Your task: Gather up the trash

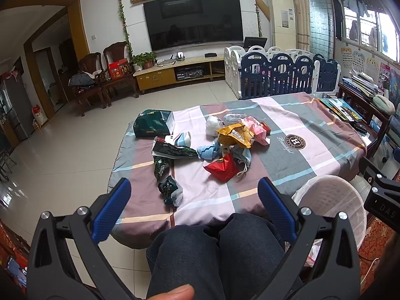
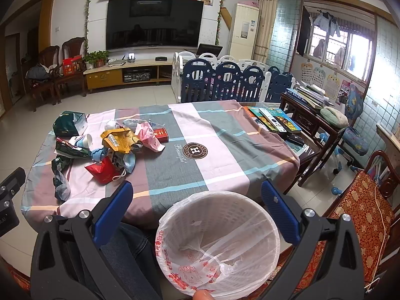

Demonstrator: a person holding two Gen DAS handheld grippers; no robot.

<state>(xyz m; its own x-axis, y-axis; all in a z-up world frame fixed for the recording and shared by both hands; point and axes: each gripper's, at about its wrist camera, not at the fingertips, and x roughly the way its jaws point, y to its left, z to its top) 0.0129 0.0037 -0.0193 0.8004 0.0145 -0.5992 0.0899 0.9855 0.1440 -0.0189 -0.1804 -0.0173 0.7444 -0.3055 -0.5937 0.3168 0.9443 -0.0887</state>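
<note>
A pile of trash lies on the left part of the clothed table point(image 1: 312, 135): a red packet point(image 1: 222, 168), a yellow snack bag point(image 1: 235, 135), a pink bag point(image 1: 257, 128), dark green wrappers point(image 1: 170, 190) and a green box point(image 1: 152, 123). The pile also shows in the right wrist view, red packet point(image 2: 102, 171) nearest. A white bin with a plastic liner point(image 2: 217, 240) stands on the floor by the table's near edge, empty inside. My left gripper point(image 1: 194, 195) is open and empty, held above my knees before the table. My right gripper point(image 2: 196, 198) is open and empty, above the bin.
Books and remotes point(image 2: 272, 121) lie at the table's far right end. A dark wooden side table point(image 2: 310, 122) and a patterned chair point(image 2: 362, 215) stand to the right. A playpen fence point(image 2: 225, 82) stands behind the table. My knees point(image 1: 212, 250) are against the table's near edge.
</note>
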